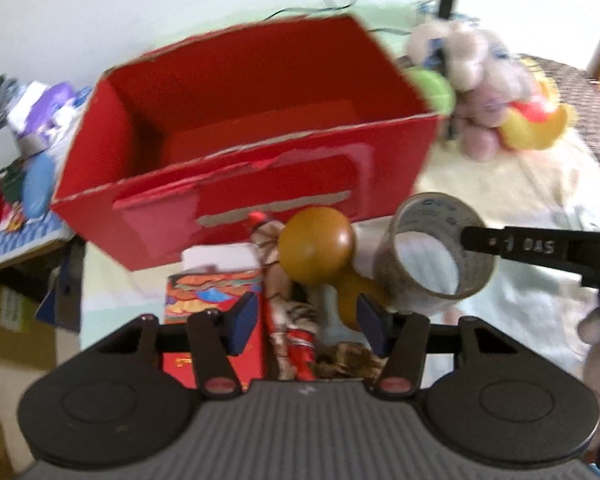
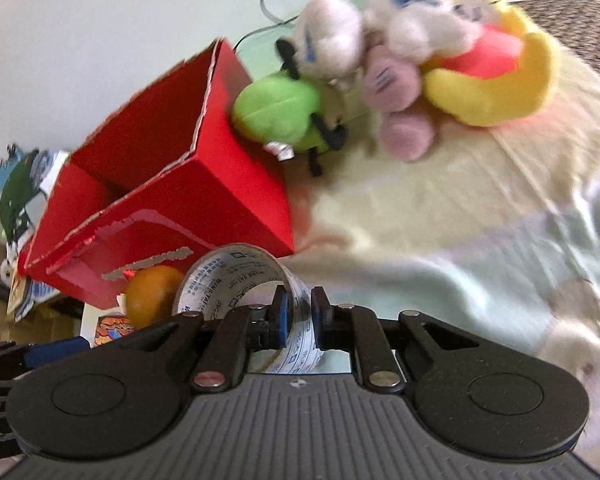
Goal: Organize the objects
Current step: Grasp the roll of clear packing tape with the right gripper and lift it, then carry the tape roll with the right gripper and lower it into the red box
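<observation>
My right gripper [image 2: 299, 318] has its jaws clamped on the wall of the tape roll [image 2: 236, 280], one pad inside the ring, one outside. The roll sticks up and fwd from the jaws, tilted, and seems to be off the surface. In the left wrist view the same roll [image 1: 434, 248] hangs just right of and beyond my left jaws, w/ the right gripper's finger [image 1: 512, 246] reaching in from the right.

My left gripper [image 1: 308, 322] has jaws apart, gripping nothing. Btwn them lies a small figurine [image 1: 290, 312]; a brown gourd [image 1: 320, 246] sits just ahead, its neck touching or nearly touching the right pad, can't tell which. A colourful carton [image 1: 210, 292] is by the left pad.

The red box [image 1: 244, 136] stands open-topped straight ahead of both jaws. Plush toys [image 2: 400, 60] are piled to its right, on a pale cloth [image 2: 460, 208].
</observation>
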The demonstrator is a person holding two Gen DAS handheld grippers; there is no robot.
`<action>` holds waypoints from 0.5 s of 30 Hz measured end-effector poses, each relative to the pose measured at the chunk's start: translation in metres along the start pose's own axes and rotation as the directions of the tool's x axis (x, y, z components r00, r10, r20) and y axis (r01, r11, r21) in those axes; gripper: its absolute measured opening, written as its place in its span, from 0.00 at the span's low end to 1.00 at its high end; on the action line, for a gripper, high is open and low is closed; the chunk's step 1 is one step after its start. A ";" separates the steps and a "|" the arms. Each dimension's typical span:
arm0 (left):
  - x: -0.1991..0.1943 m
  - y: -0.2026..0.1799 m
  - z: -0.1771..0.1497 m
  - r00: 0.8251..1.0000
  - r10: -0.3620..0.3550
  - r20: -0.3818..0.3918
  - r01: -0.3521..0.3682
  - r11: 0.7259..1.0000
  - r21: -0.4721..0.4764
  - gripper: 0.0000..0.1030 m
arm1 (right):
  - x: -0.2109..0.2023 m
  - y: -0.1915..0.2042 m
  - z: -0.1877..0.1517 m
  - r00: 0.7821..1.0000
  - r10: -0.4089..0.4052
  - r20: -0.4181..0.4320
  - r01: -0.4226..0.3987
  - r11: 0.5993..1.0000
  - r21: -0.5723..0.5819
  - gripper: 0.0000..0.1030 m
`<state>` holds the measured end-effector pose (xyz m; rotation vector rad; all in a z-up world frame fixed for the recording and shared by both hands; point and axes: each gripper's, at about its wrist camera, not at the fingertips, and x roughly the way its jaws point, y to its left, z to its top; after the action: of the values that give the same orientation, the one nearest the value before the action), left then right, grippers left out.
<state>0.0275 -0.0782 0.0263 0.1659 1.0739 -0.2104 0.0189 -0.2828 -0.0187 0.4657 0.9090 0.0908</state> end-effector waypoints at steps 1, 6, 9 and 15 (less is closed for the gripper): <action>-0.005 -0.002 0.000 1.000 -0.022 0.010 0.022 1.000 0.018 0.60 | -0.005 0.000 -0.001 1.000 -0.003 0.015 0.003 1.000 0.004 0.13; -0.023 -0.010 0.003 0.989 -0.129 0.070 0.123 0.989 0.081 0.72 | -0.030 0.001 -0.012 0.997 -0.003 0.076 0.003 1.000 0.011 0.13; -0.017 -0.018 0.006 0.982 -0.180 0.056 0.173 0.979 0.103 0.62 | -0.041 0.005 -0.020 0.995 0.004 0.103 -0.005 1.000 0.015 0.13; -0.014 -0.022 0.009 0.959 -0.280 0.032 0.277 0.957 0.090 0.35 | -0.059 0.009 -0.023 0.990 -0.011 0.139 0.010 1.000 0.010 0.14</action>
<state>0.0230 -0.1002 0.0419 0.0845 1.0420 -0.5123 -0.0340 -0.2828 0.0169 0.4705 0.7749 0.0438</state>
